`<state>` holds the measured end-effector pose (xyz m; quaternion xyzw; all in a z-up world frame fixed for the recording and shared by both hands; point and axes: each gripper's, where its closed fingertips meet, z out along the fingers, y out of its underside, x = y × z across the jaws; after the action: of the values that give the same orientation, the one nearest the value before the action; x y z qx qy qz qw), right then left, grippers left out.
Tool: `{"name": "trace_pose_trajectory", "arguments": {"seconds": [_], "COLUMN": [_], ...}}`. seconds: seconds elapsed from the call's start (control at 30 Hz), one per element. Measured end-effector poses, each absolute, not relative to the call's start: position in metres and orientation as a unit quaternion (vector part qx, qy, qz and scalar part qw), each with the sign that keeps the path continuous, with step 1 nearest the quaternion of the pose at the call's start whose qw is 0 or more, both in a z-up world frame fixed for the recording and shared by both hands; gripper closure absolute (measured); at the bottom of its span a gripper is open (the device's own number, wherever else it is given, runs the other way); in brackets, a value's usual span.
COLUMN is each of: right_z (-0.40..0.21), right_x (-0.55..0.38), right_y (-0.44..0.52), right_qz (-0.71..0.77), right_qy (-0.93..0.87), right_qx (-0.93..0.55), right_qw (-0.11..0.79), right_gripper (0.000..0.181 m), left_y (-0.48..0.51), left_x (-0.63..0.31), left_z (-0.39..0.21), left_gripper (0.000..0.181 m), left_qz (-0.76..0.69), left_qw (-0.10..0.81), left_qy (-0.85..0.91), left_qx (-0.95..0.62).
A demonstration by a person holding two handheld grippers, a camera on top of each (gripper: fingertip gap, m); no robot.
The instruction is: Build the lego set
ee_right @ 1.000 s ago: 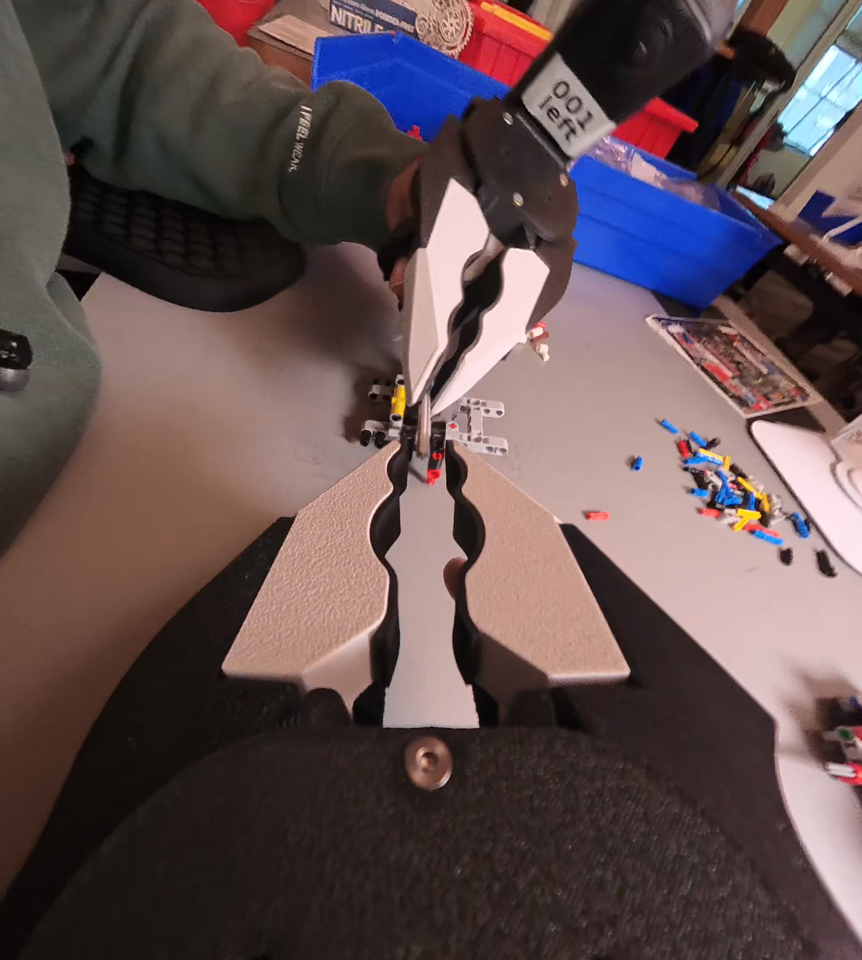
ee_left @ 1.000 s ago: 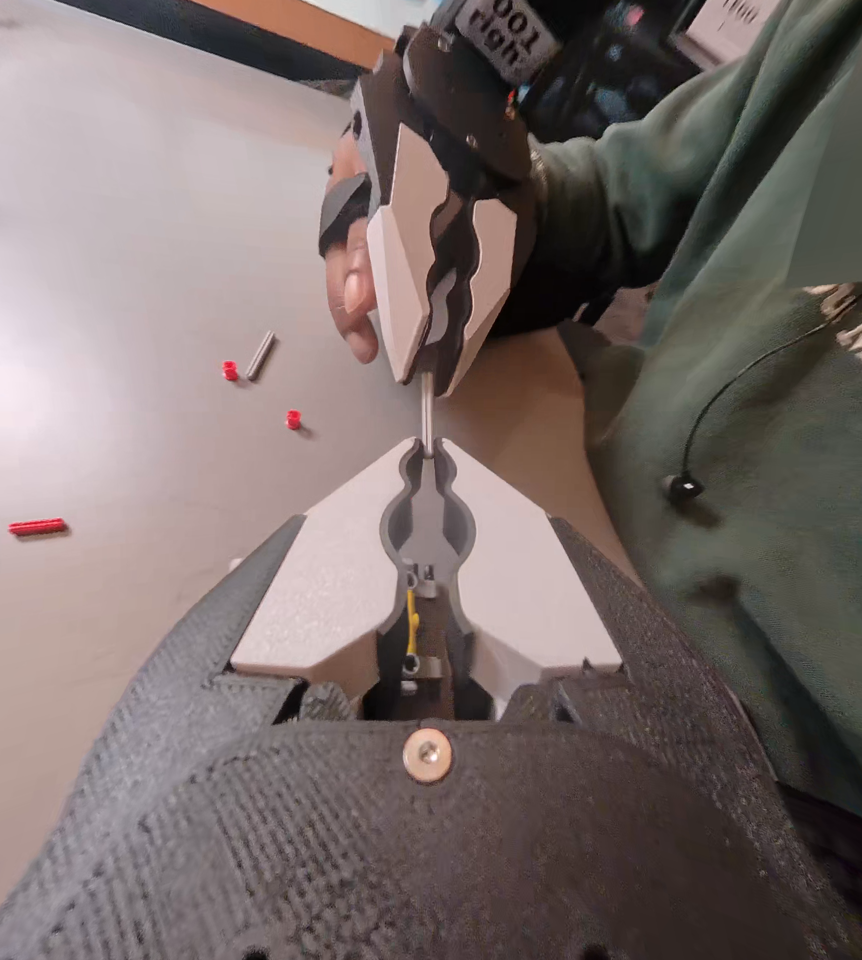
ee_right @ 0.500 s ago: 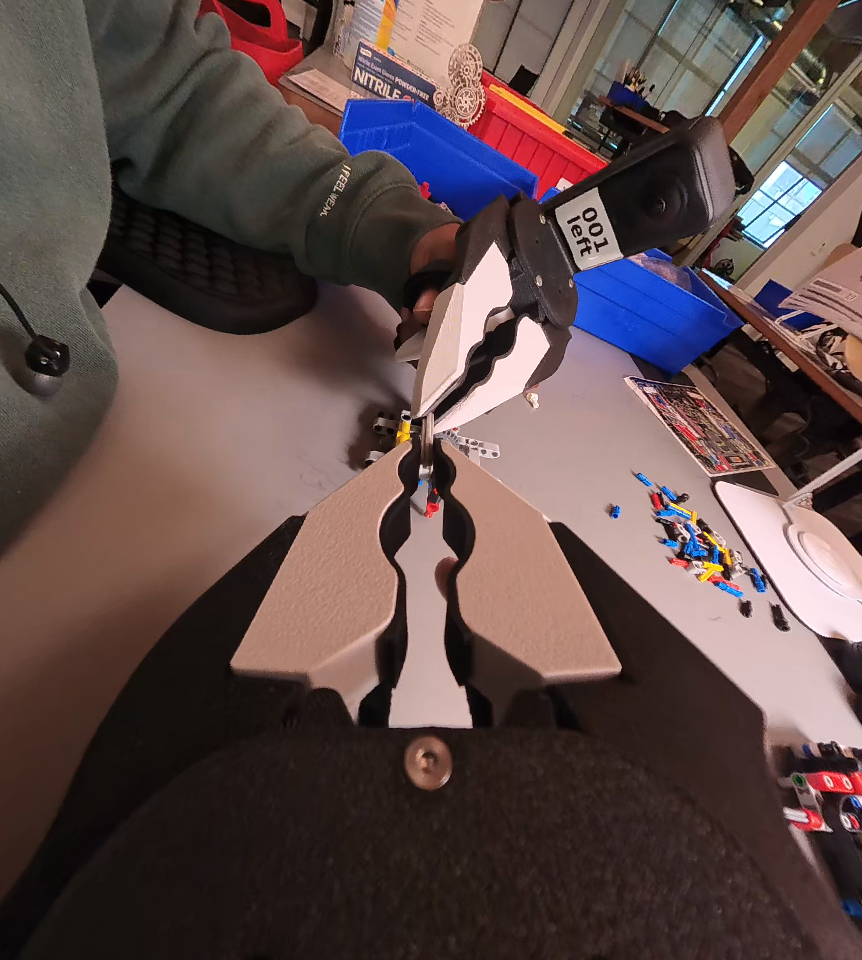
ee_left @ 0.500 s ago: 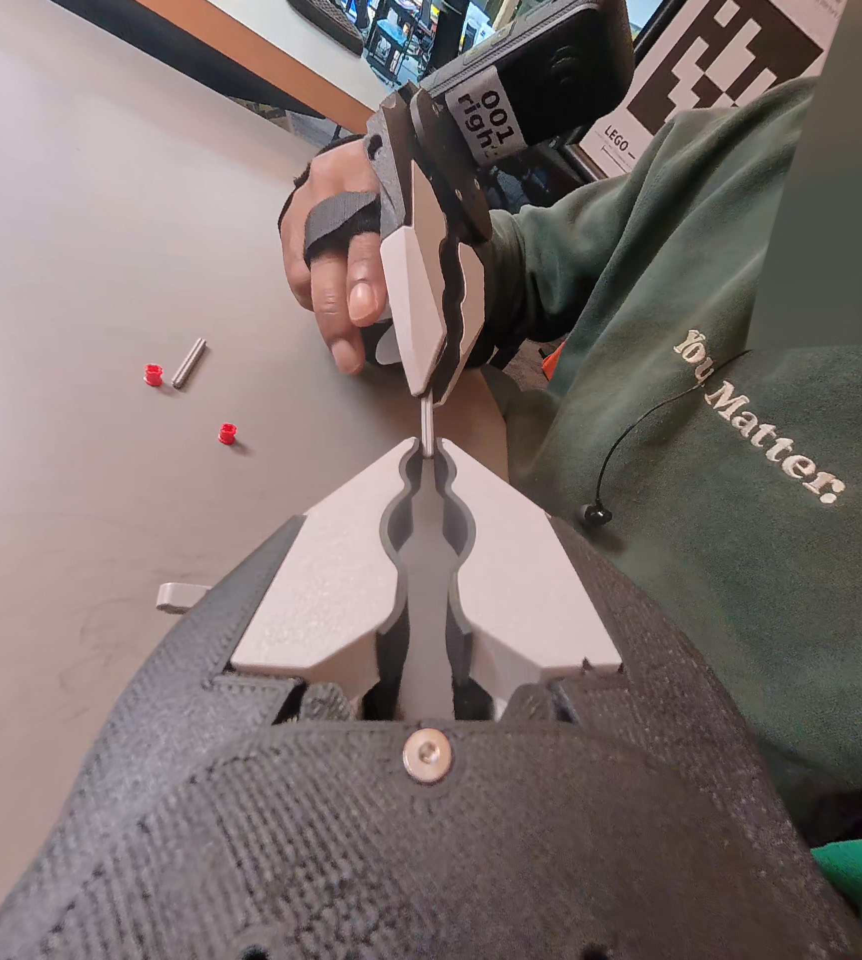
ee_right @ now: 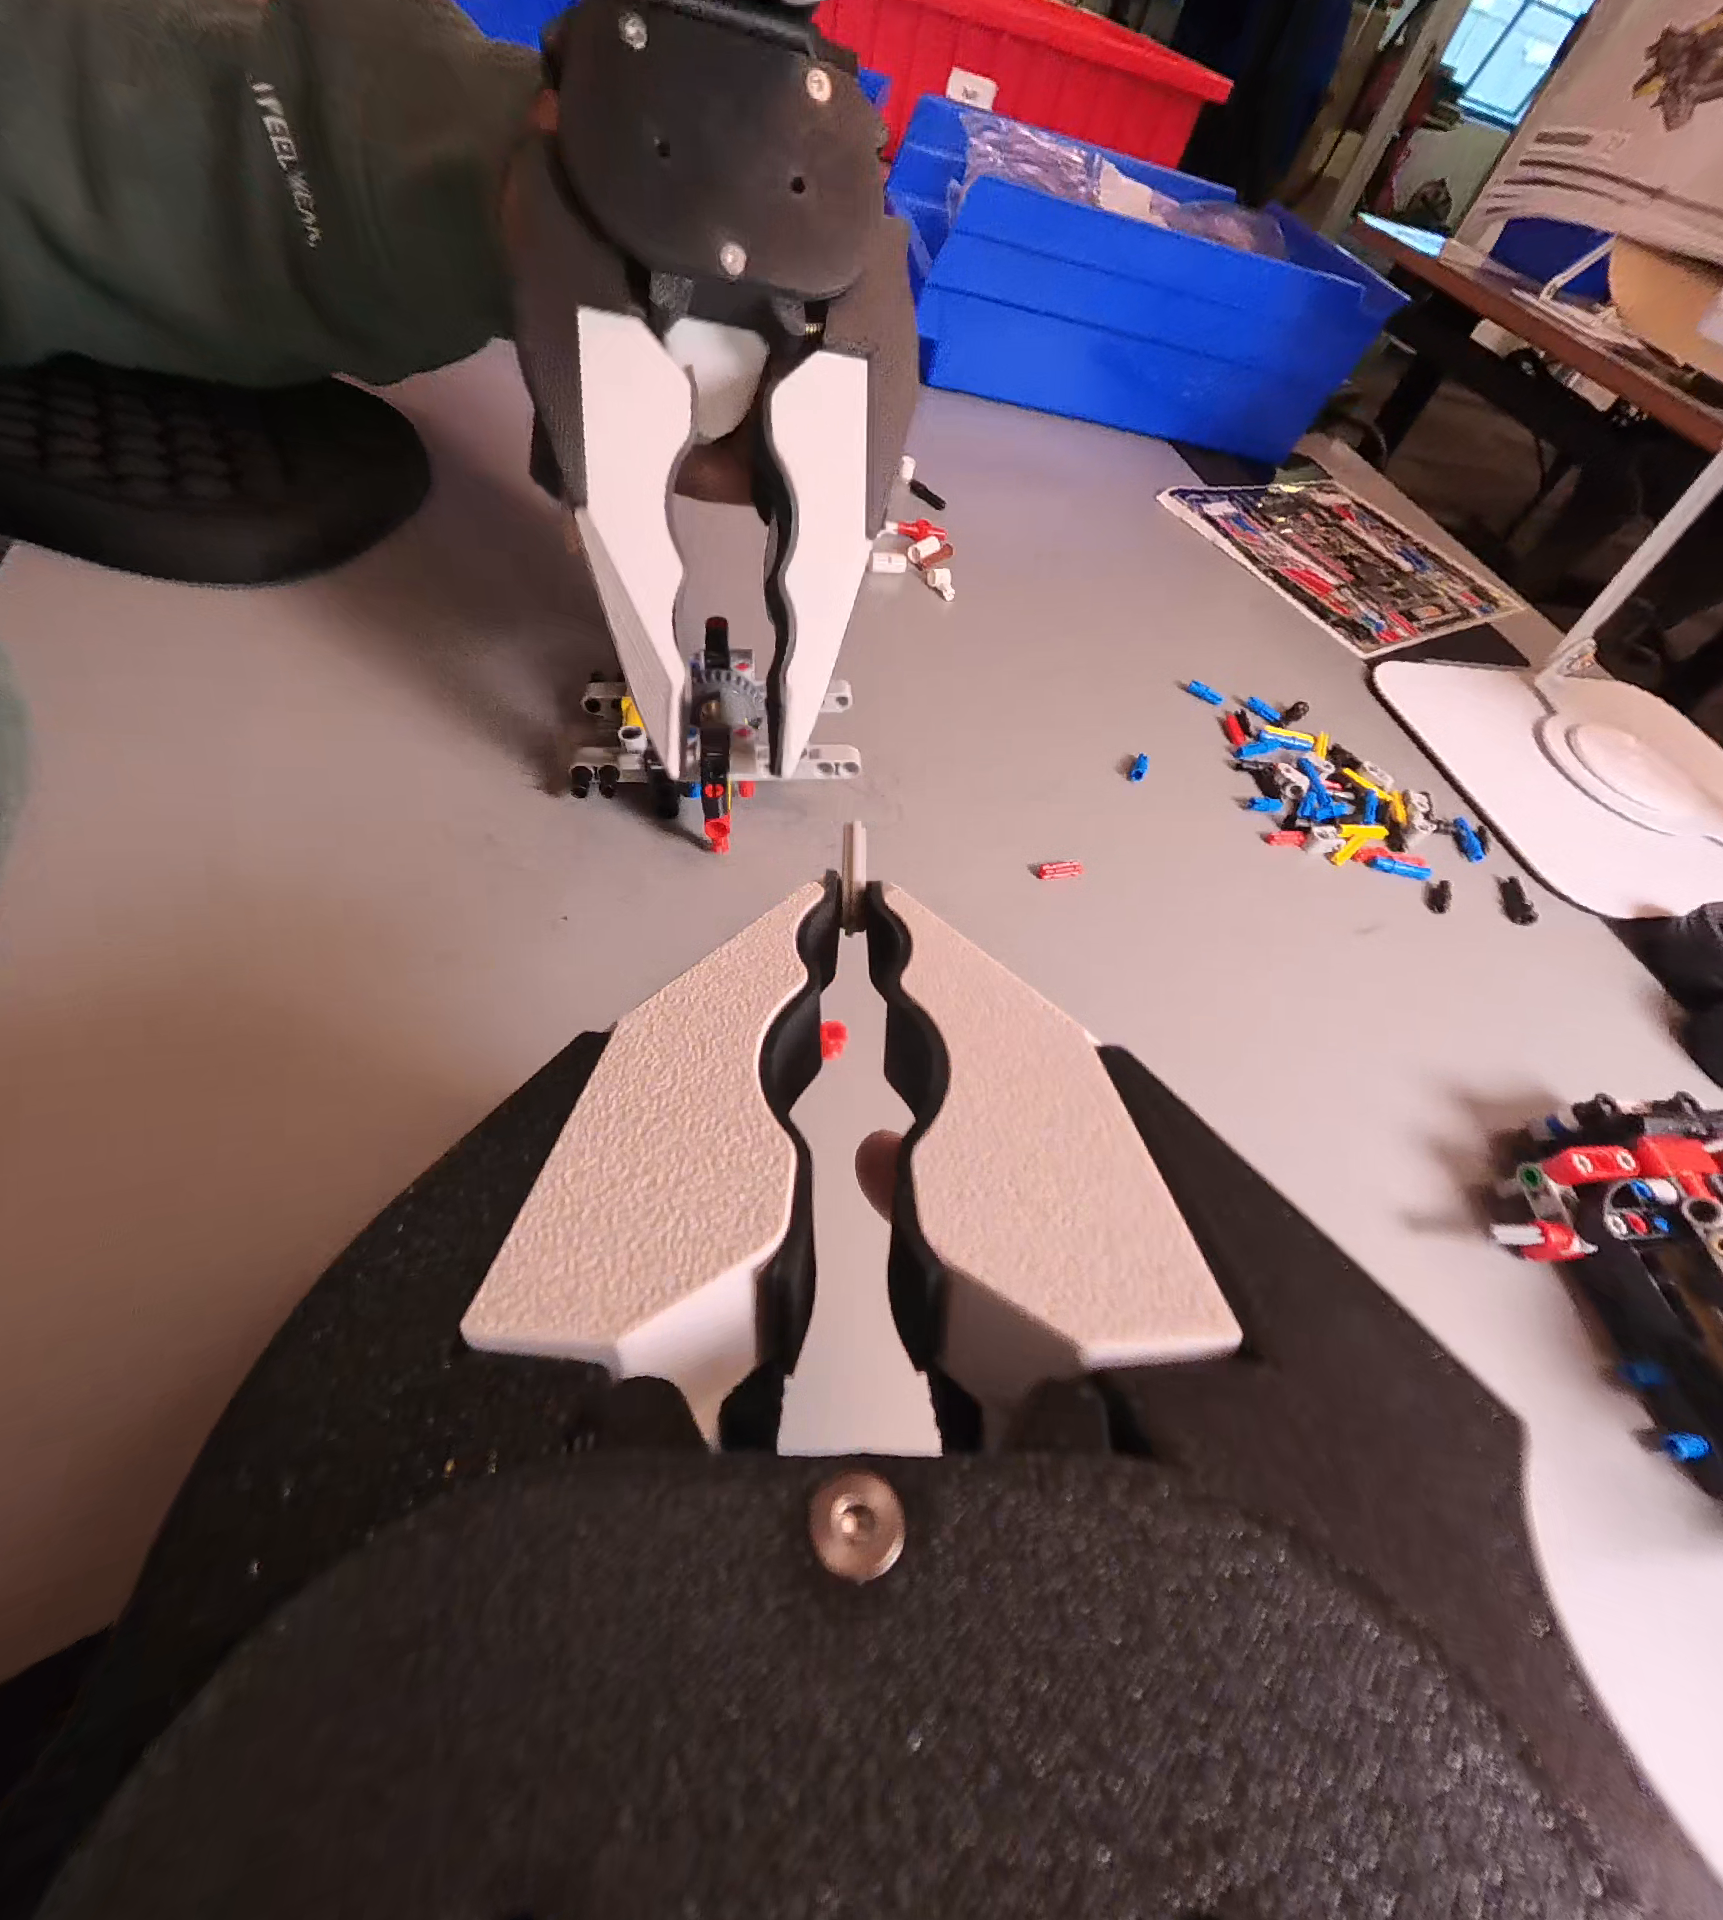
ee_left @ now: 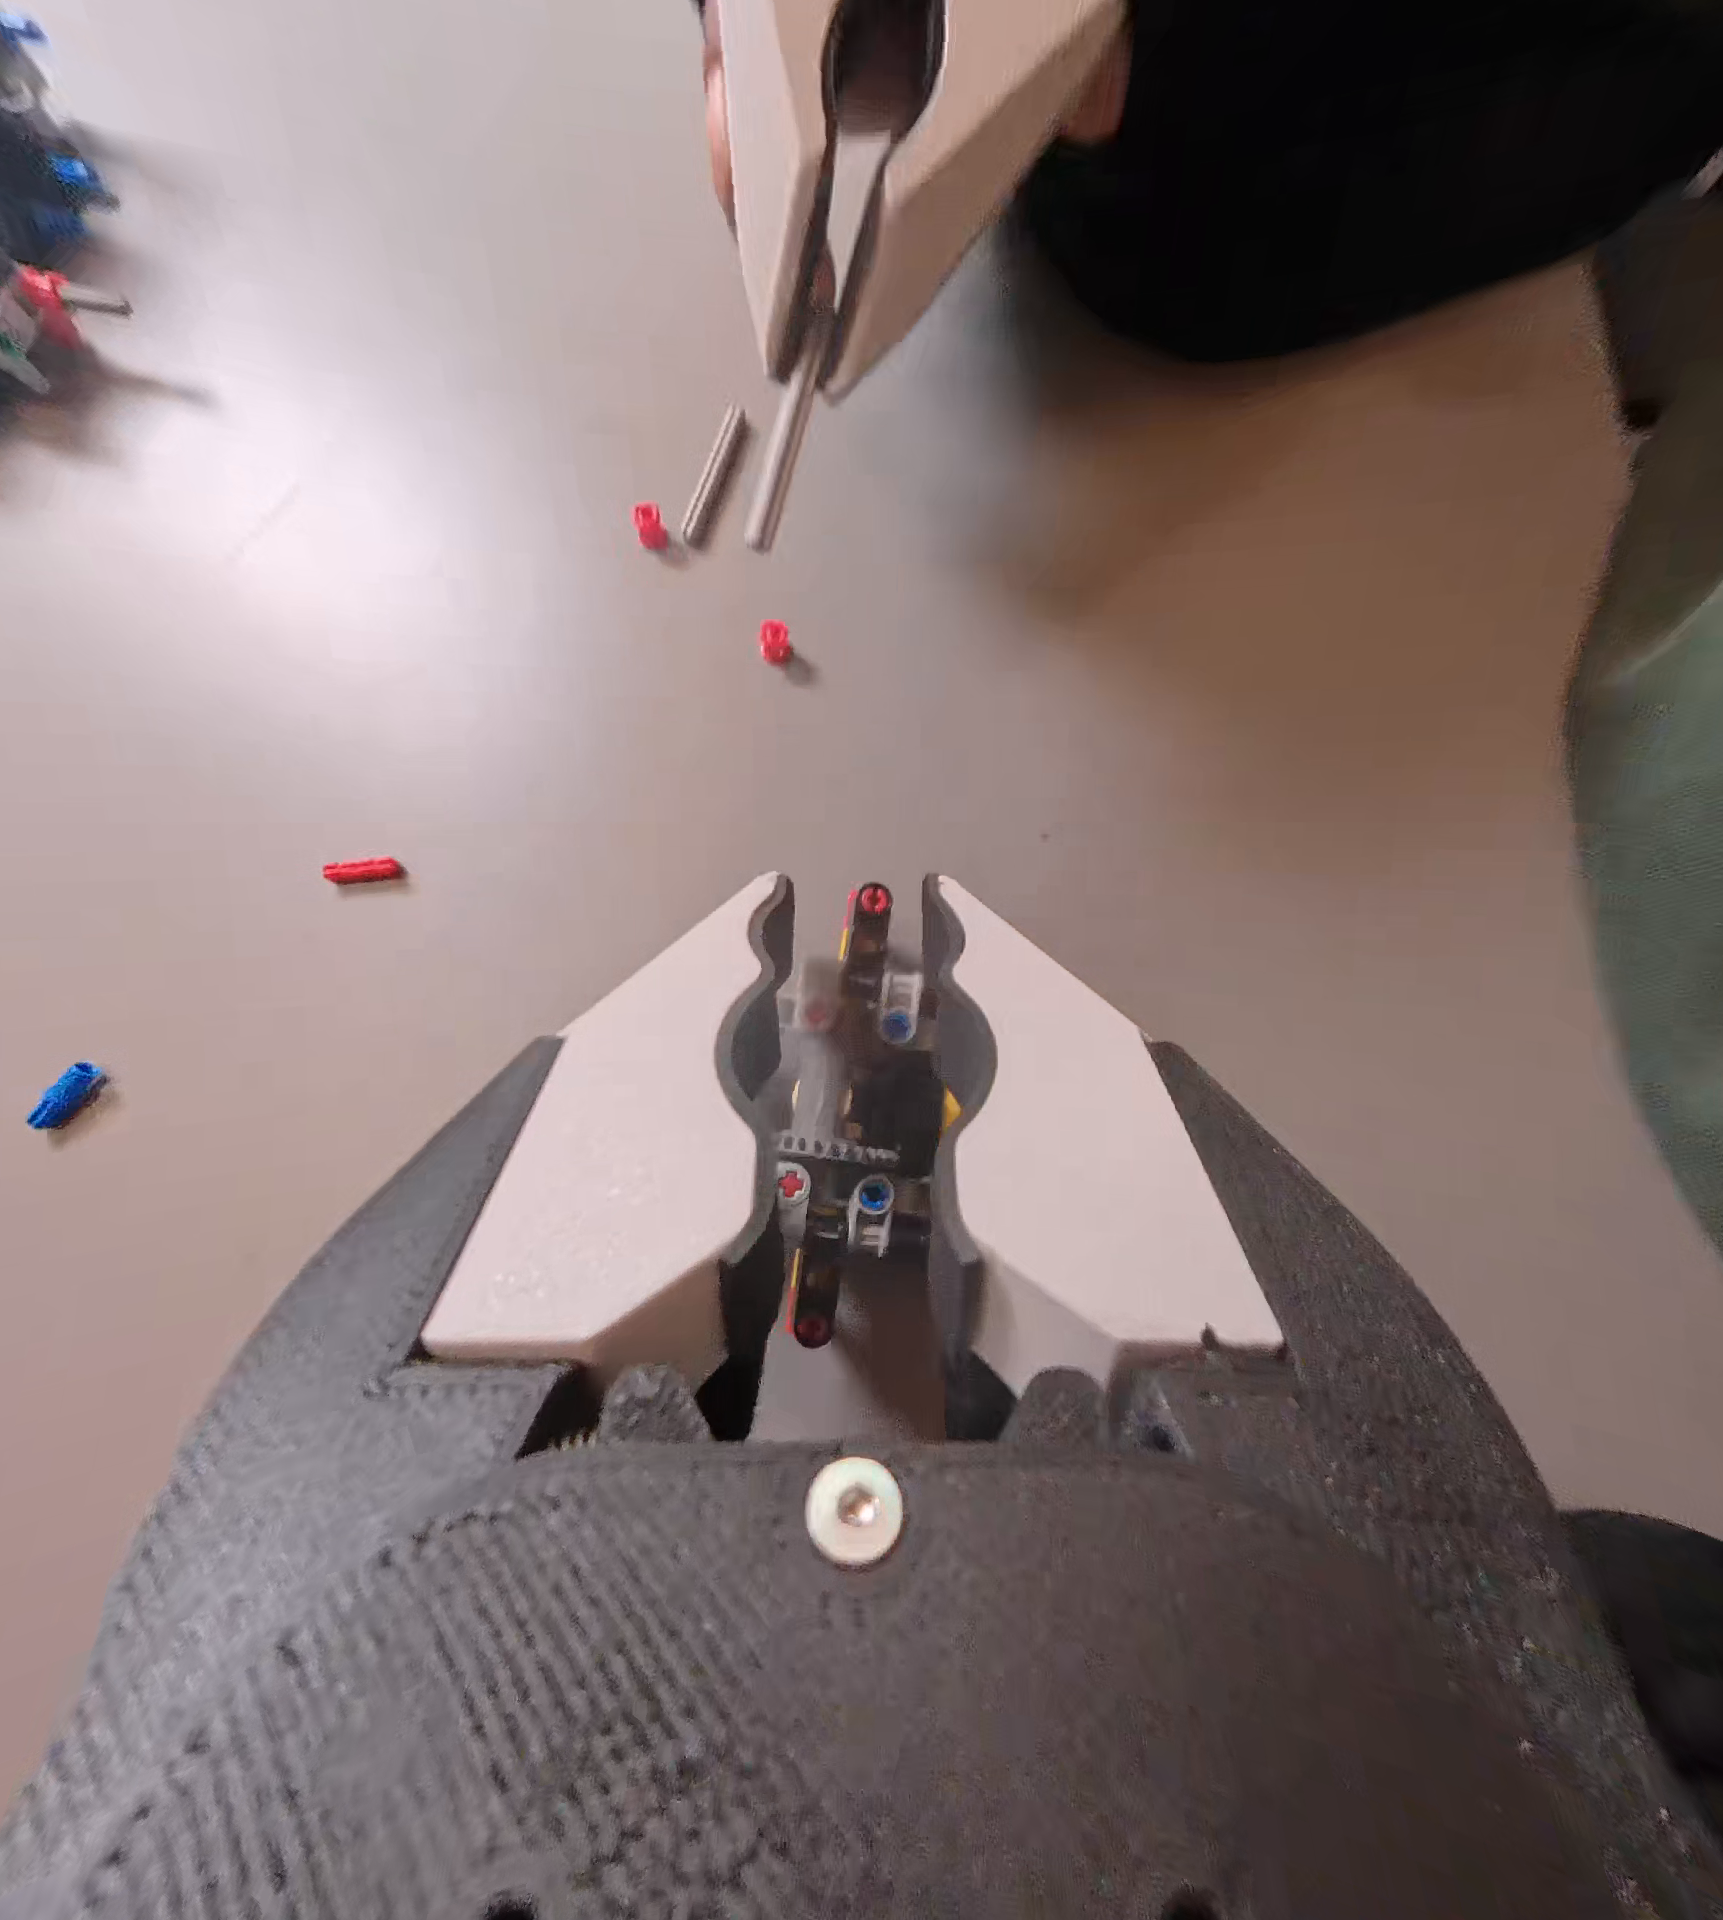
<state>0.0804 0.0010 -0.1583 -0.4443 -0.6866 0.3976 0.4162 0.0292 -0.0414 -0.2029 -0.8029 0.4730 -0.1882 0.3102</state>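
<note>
Small lego assembly [ee_left: 852,1117] sits on the table [ee_left: 421,675], between the left gripper [ee_left: 857,899] fingers, which are parted around it; contact unclear. Right gripper [ee_right: 852,894] tips are clamped on a grey axle [ee_right: 852,857], poking out past them. Second grey axle [ee_left: 713,475] and red bushes [ee_left: 776,641] lie beyond the left fingertips.

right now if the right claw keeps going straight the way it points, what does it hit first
Probably the small lego assembly that the left claw stands over; the grey axle held by the right claw would touch first. Depth is unclear.
</note>
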Motion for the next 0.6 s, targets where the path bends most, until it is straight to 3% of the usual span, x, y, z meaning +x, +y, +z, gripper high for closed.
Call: {"name": "trace_pose_trajectory", "arguments": {"seconds": [0.3,0.6], "right_z": [-0.156,-0.141], "right_x": [0.080,0.081], "right_y": [-0.010,-0.037], "right_qz": [0.399,0.461], "right_qy": [-0.694,-0.685], "right_qx": [-0.434,-0.410], "right_qw": [0.413,0.386], "right_gripper": [0.178,0.178], "left_y": [-0.047,-0.061], "left_x": [0.028,0.057], "left_z": [-0.224,-0.154], "left_gripper": [0.176,0.176], "left_qz": [-0.119,-0.261], "left_qw": [0.249,0.478], "left_qy": [0.521,0.496], "left_qx": [-0.808,-0.676]}}
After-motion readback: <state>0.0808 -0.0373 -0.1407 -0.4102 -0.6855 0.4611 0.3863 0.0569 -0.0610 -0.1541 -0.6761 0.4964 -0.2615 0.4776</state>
